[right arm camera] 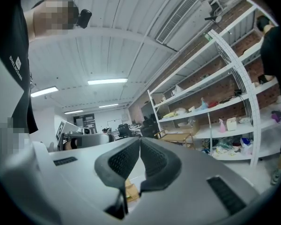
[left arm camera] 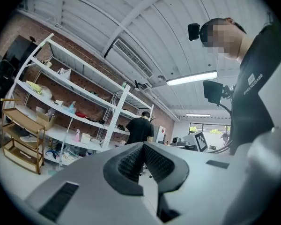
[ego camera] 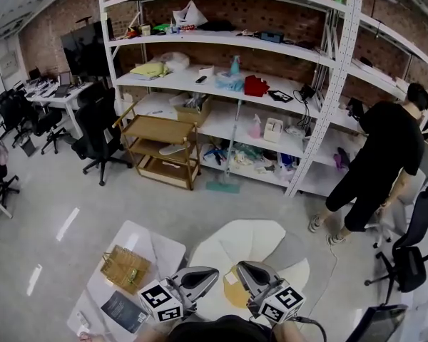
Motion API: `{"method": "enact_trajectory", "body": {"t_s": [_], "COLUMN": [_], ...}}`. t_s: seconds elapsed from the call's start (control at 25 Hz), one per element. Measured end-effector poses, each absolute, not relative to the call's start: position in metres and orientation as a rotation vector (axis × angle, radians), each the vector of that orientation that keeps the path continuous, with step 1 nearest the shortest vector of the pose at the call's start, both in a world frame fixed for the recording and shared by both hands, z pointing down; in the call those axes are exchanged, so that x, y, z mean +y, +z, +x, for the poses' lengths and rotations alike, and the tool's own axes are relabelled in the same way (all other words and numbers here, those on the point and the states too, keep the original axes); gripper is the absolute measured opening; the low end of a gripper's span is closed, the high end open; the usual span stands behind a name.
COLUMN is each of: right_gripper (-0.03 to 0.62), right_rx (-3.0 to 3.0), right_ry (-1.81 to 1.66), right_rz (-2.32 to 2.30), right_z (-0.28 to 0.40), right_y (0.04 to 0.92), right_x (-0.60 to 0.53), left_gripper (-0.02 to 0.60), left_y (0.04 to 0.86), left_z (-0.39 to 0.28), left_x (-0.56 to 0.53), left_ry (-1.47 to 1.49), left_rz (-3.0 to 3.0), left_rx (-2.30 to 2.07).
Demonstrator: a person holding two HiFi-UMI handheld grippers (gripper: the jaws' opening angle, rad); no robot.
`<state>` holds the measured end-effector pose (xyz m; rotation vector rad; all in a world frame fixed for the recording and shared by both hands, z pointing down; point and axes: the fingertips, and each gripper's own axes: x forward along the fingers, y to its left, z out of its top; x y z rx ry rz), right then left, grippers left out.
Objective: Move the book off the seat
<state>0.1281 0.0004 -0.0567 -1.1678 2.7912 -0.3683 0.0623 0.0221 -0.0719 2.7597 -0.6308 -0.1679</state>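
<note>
Jaws of left gripper (ego camera: 212, 271) and right gripper (ego camera: 240, 267) sit closed, empty, over the white seat (ego camera: 260, 237).

Pretty bright overall, evenly lit by ceiling tube lights (left arm camera: 191, 78), so shadows stay soft. The floor (ego camera: 28, 219) shows pale glare streaks. Both gripper views are heavy fisheye with dark rounded corners, the shelving (right arm camera: 239, 78) bows, and the nearest foreground's soft.

Three cameras, one room: my head view sits high, my two gripper views low and level.
From my head I look forward and steeply down, with the left gripper (ego camera: 212, 273) and right gripper (ego camera: 241, 269) close at the bottom edge. The long white metal shelf rack (ego camera: 342, 77) stands far off. Each gripper camera sits just behind its own jaws, tilted. All three views share that rack and the person in black clothes (ego camera: 389, 144).
</note>
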Motion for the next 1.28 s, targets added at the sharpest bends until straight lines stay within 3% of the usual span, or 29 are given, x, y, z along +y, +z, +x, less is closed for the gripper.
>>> {"method": "enact_trajectory", "body": {"t_s": [1.28], "right_gripper": [0.015], "right_rx": [2.814], "right_ry": [-0.331], "right_rz": [-1.183], "right_z": [0.127], "right_y": [-0.059], "right_x": [0.0], "left_gripper": [0.005], "left_y": [-0.066], "left_z": [0.058], "left_x": [0.013], "left_ry": [-0.133], "left_rz": [2.756], "left_rx": [-0.702]}}
